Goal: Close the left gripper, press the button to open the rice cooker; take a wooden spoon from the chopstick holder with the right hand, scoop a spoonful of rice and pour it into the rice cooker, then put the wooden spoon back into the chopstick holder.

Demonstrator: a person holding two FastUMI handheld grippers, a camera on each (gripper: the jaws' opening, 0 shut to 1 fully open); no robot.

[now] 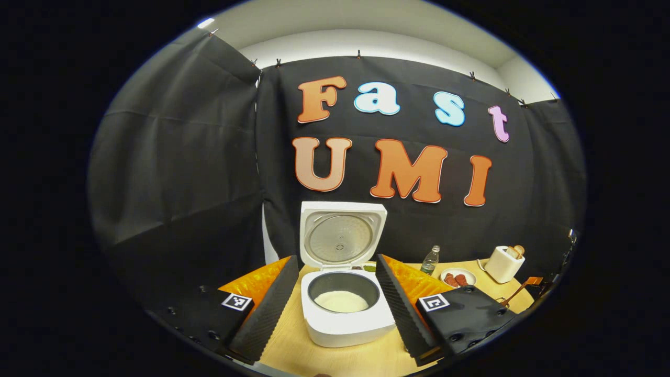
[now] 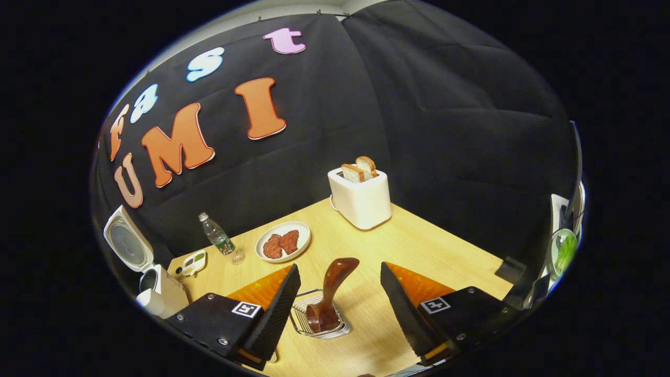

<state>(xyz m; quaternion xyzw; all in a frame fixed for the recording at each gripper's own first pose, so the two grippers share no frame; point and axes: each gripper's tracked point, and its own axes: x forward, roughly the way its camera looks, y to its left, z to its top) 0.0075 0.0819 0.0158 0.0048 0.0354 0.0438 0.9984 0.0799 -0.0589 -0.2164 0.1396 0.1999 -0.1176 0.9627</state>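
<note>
1. Rice cooker (image 1: 345,319): on the wooden table (image 1: 335,358), lid raised, white rice in the pot; left gripper (image 1: 337,298) spread wide before it, holding nothing.
2. Wooden spoon (image 2: 331,293): standing in the wire chopstick holder (image 2: 320,319); right gripper (image 2: 340,309) fingers apart either side, not touching.

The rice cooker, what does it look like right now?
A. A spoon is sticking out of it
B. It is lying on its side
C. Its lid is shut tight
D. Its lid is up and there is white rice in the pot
D: in the left gripper view the rice cooker has its lid standing upright, and white rice lies at the bottom of the open pot.
</note>
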